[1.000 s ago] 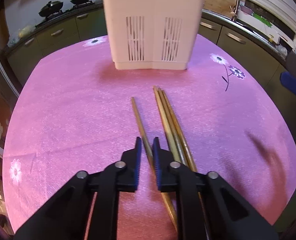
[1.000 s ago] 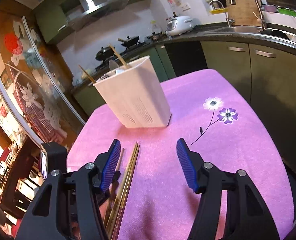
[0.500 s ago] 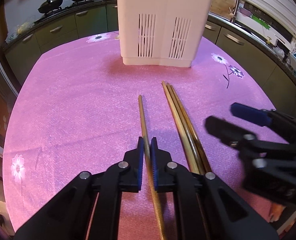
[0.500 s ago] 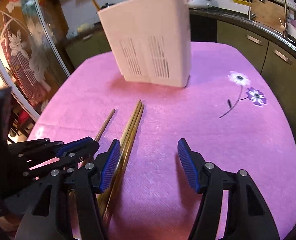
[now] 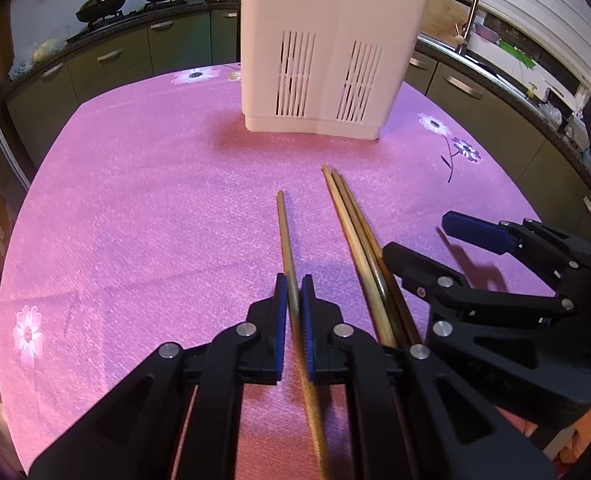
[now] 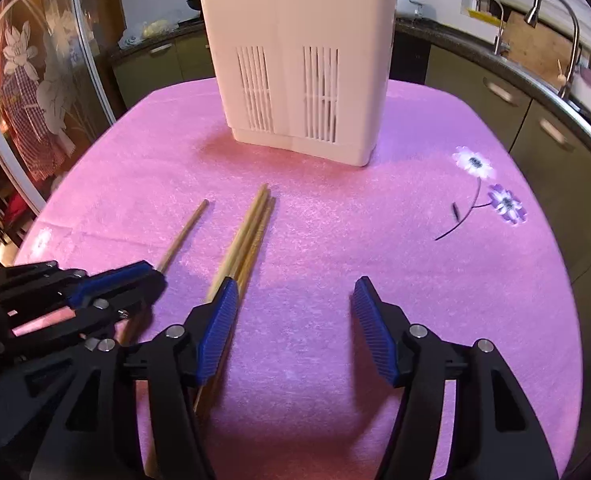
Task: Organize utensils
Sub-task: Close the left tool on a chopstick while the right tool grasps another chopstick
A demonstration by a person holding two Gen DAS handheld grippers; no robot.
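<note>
The left gripper [image 5: 294, 289] is clamped on a single wooden chopstick [image 5: 285, 232], which lies on the pink tablecloth [image 5: 155, 208] and points toward the white slotted utensil holder [image 5: 323, 52] at the far side. Just to its right lies a bundle of chopsticks [image 5: 355, 220], pressed together. The right gripper [image 6: 293, 300] has its jaws wide apart with nothing between them, its left pad just beside the bundle.
</note>
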